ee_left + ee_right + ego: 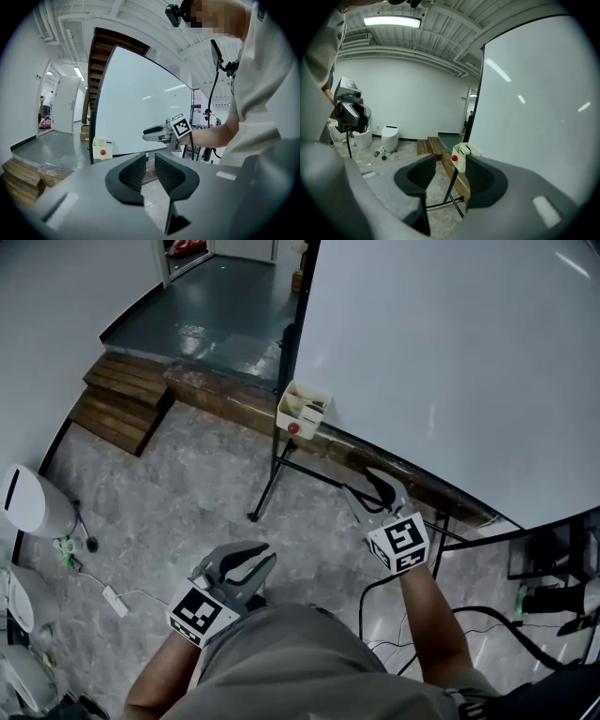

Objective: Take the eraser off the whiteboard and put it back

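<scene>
Right tongs (450, 171) spread, left tongs (149, 166) barely parted, both empty. Cream plastic tray (461, 157) at 12 o'clock (small): overshoot may knock it.

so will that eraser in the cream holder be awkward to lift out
Probably light and stiff: the eraser looks like a small pale block standing in the cream holder. The holder's walls may leave little room to grip it. Hung at the whiteboard corner, it might wobble.

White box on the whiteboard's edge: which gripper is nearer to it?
Right. The right gripper points at the box, short of it; the left gripper hangs lower, farther back.
</scene>
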